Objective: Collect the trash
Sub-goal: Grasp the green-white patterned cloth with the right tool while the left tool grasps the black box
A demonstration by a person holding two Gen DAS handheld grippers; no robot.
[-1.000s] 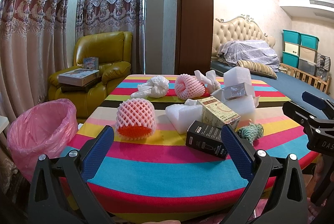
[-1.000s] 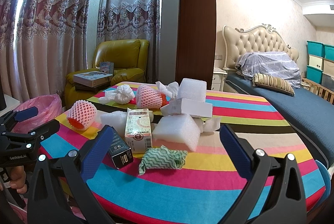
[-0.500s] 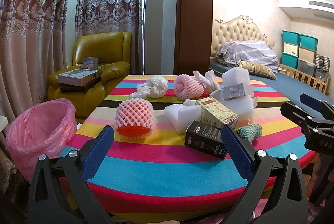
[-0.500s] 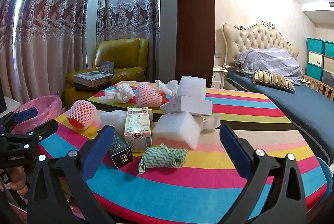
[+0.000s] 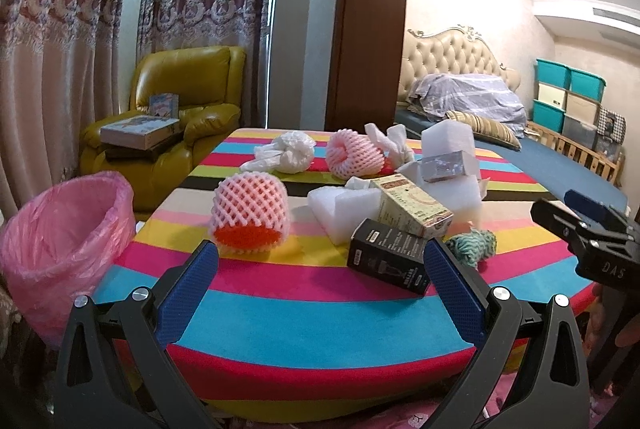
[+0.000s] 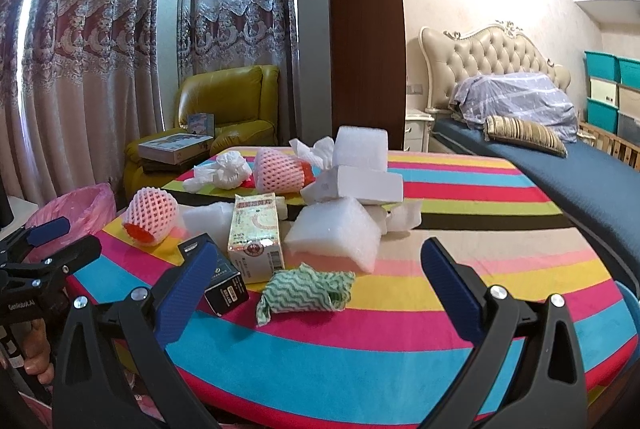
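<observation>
Trash lies on a striped round table (image 5: 280, 309): a pink foam fruit net (image 5: 250, 215) (image 6: 151, 215), a second net (image 5: 354, 159), a black box (image 5: 390, 255) (image 6: 222, 279), a yellow carton (image 5: 412, 207) (image 6: 256, 233), white foam blocks (image 6: 334, 233), crumpled tissue (image 5: 286, 153) and a green zigzag wrapper (image 6: 306, 291) (image 5: 472, 245). My left gripper (image 5: 320, 293) is open and empty at the near table edge. My right gripper (image 6: 318, 295) is open and empty, with the wrapper between its fingers.
A bin lined with a pink bag (image 5: 60, 233) (image 6: 72, 211) stands left of the table. A yellow armchair (image 5: 180, 109) with books sits behind it. A bed (image 6: 560, 165) runs along the right. Curtains hang at the back.
Both grippers have drifted slightly; the view shifts a little. Both stay open and empty. No trash on the table has moved.
</observation>
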